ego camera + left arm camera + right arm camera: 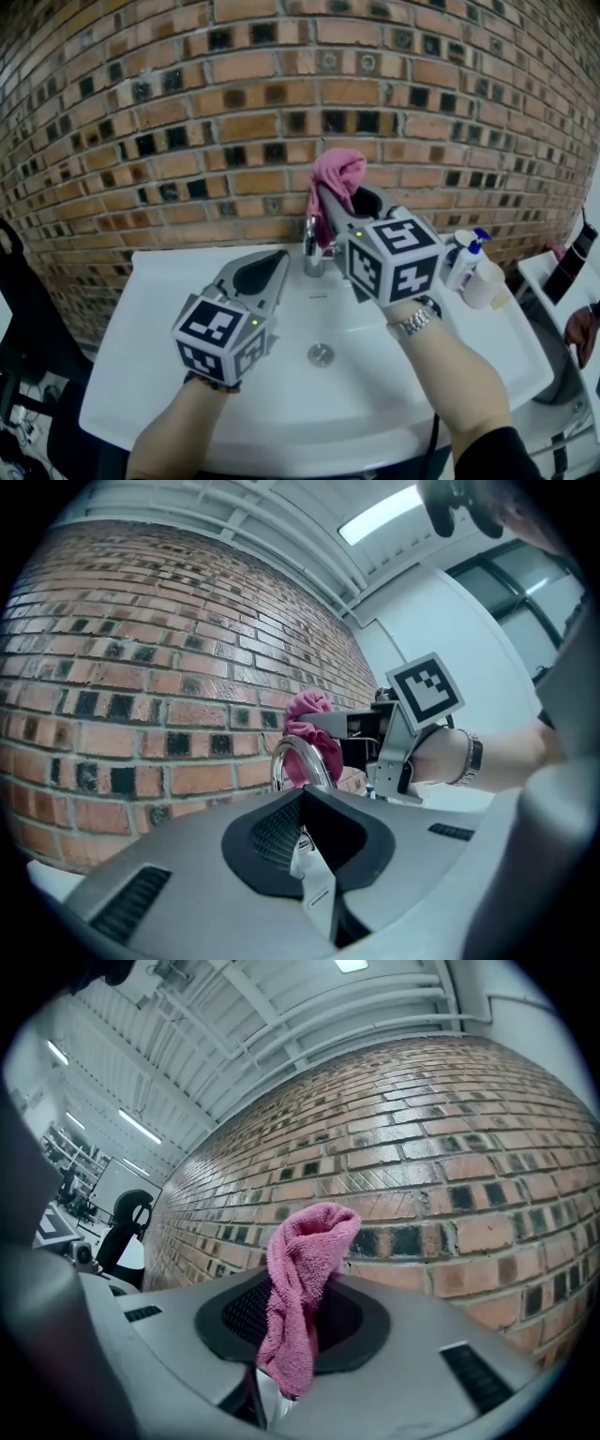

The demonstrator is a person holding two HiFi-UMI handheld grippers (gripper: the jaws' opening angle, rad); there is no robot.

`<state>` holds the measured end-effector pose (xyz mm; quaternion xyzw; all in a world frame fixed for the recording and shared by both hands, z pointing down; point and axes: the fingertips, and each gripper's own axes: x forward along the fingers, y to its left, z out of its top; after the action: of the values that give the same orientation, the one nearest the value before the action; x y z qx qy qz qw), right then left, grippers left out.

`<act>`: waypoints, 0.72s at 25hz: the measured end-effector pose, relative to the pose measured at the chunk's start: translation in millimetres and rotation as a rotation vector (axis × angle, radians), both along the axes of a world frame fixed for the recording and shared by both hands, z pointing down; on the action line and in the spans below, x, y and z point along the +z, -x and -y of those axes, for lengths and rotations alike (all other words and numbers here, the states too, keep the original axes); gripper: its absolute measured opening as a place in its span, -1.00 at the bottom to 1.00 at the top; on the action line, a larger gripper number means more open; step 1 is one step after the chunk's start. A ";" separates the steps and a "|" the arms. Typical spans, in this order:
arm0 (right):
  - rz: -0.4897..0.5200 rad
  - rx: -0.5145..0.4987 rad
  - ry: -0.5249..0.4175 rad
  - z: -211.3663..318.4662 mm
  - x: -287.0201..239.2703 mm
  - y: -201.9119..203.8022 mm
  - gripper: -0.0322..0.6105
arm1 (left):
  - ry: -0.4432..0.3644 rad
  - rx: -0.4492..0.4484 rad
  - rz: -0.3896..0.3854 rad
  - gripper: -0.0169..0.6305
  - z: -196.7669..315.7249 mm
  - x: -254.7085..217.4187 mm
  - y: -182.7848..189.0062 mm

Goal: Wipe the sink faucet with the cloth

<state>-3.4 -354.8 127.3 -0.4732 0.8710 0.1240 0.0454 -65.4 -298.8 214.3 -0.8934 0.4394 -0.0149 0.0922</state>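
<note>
A pink cloth (pixel 339 174) hangs bunched from the tips of my right gripper (pixel 325 194), which is shut on it just above and behind the chrome faucet (pixel 312 251). In the right gripper view the cloth (pixel 302 1279) drapes down between the jaws, with the brick wall behind it. My left gripper (pixel 278 259) is shut with nothing in it and hovers over the white sink (pixel 169 319), its tips just left of the faucet. From the left gripper view the faucet's curved spout (pixel 296 757) rises right beyond the closed jaws, and the cloth (pixel 309 720) sits behind it.
A brick wall (pixel 187 141) stands close behind the sink. Two white bottles (pixel 469 262) stand on the sink's right rim. The drain (pixel 321 354) lies in the middle of the basin. A dark chair (pixel 23 328) is at the left.
</note>
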 end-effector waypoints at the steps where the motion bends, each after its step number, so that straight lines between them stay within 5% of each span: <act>1: 0.006 0.000 0.003 3.5 -1.3 -0.9 -0.58 | 0.003 0.002 -0.002 -0.94 0.6 0.6 0.3; 18: 0.043 0.039 0.084 60.2 10.5 -14.8 -0.64 | 0.018 -0.013 -0.014 -0.94 5.8 7.5 10.9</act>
<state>11.3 -415.1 137.8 -0.4941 0.8649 0.0780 0.0418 -76.3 -304.6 221.8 -0.8915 0.4455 -0.0133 0.0811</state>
